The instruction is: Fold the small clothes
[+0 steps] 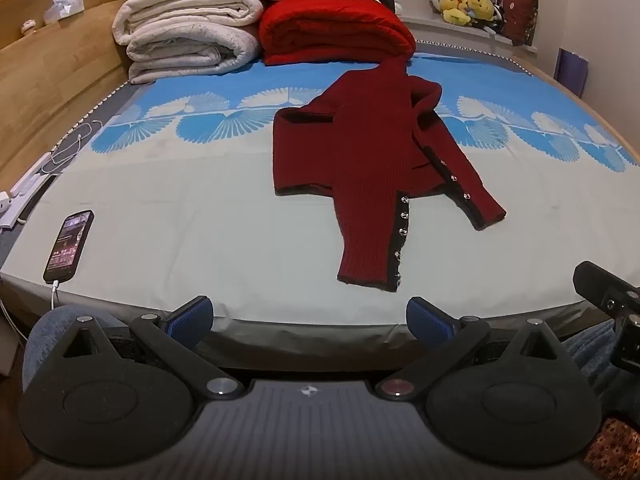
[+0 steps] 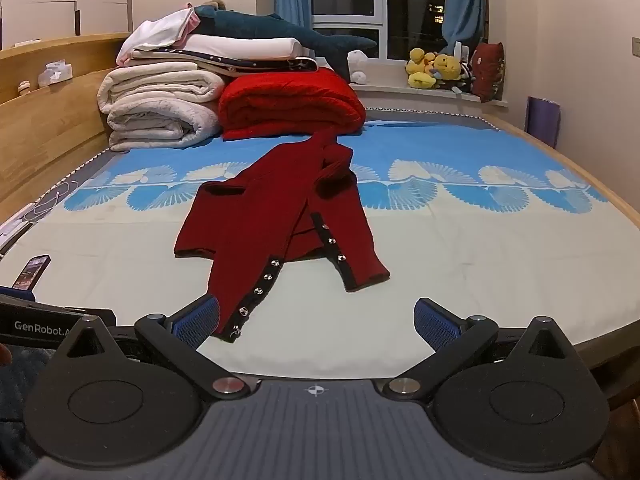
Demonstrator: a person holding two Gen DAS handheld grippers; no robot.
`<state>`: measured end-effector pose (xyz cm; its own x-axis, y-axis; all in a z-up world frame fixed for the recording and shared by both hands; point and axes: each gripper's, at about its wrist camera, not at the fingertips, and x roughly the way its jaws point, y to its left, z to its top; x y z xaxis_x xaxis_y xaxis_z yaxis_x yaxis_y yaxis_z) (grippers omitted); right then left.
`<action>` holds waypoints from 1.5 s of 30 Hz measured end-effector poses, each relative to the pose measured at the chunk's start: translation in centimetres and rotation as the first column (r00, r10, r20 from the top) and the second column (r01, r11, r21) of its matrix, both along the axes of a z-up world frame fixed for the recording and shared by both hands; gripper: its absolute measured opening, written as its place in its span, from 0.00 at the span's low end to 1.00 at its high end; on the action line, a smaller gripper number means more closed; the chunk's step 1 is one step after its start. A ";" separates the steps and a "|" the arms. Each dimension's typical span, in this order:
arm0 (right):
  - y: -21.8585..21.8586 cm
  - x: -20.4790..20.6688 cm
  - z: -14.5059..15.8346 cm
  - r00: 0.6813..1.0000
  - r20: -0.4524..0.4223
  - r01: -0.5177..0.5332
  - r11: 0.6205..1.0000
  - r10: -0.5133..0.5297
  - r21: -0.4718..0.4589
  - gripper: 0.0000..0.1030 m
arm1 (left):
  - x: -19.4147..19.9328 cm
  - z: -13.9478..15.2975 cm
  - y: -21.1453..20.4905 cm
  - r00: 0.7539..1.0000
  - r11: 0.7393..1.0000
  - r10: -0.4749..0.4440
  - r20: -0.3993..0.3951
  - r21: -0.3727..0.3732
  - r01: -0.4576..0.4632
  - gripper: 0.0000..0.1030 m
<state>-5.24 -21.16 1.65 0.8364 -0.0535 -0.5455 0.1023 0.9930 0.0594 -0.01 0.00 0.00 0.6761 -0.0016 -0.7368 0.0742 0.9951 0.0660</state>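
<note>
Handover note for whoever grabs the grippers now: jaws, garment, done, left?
Left gripper: jaws wide open, empty, hovering at the near edge of the bed.
Right gripper: jaws wide open, empty; its left finger sits just in front of the garment's near hem, contact unclear.
Dark red knit garment: lies unfolded mid-bed, snap plackets open, two leg ends pointing toward you.
Phone charging at the bed's left edge; keep clear.
Done: garment laid out, no tidy fold visible yet.
Left: the whole fold.
</note>
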 end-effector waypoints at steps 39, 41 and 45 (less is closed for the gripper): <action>0.2 0.2 0.1 1.000 -0.013 -0.022 1.000 0.022 0.000 0.99 | -0.4 0.3 0.9 1.000 0.999 0.017 -0.009 -0.037 -0.017 1.00; 0.3 0.2 0.1 1.000 -0.011 -0.024 1.000 0.024 0.000 0.99 | -0.3 0.3 0.9 1.000 0.999 0.015 -0.009 -0.037 -0.016 1.00; 0.3 0.2 0.2 1.000 -0.010 -0.025 1.000 0.025 -0.001 0.99 | -0.4 0.3 0.9 1.000 0.999 0.011 -0.008 -0.039 -0.011 1.00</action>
